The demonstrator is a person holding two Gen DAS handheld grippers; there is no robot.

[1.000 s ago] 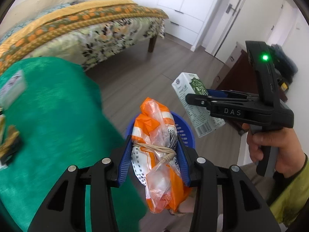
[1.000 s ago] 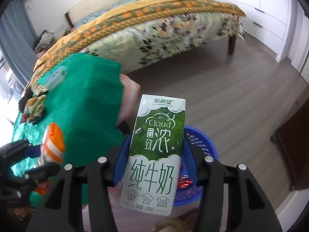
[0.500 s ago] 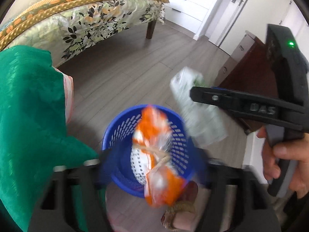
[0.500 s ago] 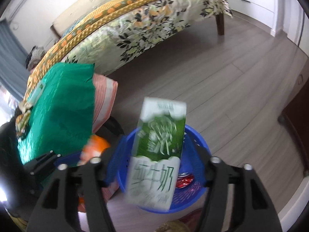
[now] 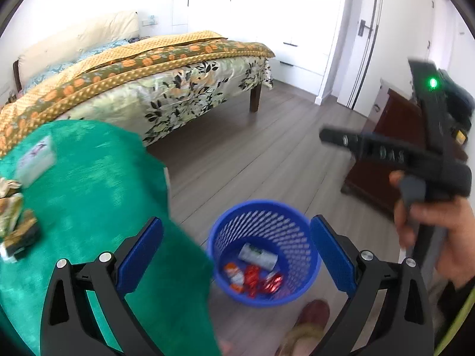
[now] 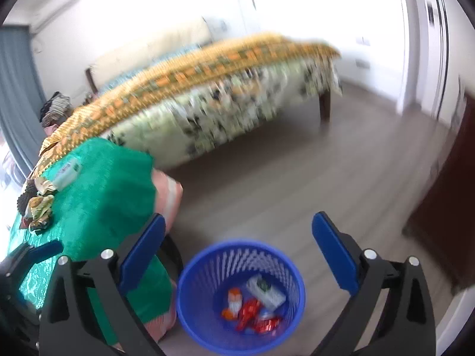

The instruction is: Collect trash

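A blue mesh basket point(image 5: 264, 222) stands on the wood floor; it also shows in the right wrist view point(image 6: 240, 261). Inside lie the green-and-white milk carton point(image 5: 257, 255) point(image 6: 266, 292), the orange-and-white wrapper point(image 5: 233, 273) point(image 6: 234, 299) and red wrappers point(image 5: 261, 280) point(image 6: 255, 316). My left gripper point(image 5: 236, 252) is open and empty above the basket. My right gripper point(image 6: 239, 249) is open and empty above it too; it shows from the side in the left wrist view point(image 5: 386, 154). More wrappers point(image 5: 14, 222) point(image 6: 40, 210) and a white packet point(image 5: 35, 160) point(image 6: 66, 170) lie on the green-covered table point(image 5: 89, 195).
A bed point(image 5: 148, 83) with a floral and orange cover stands behind the table. A dark wooden cabinet point(image 5: 386, 148) is at the right. A foot in a sandal point(image 5: 308, 323) is just in front of the basket. White wardrobe doors point(image 5: 267, 14) line the far wall.
Both grippers opened. The orange wrapper and the milk carton dropped into the blue basket. Both grippers have lifted and tilted up, and the right wrist view is blurred by motion.
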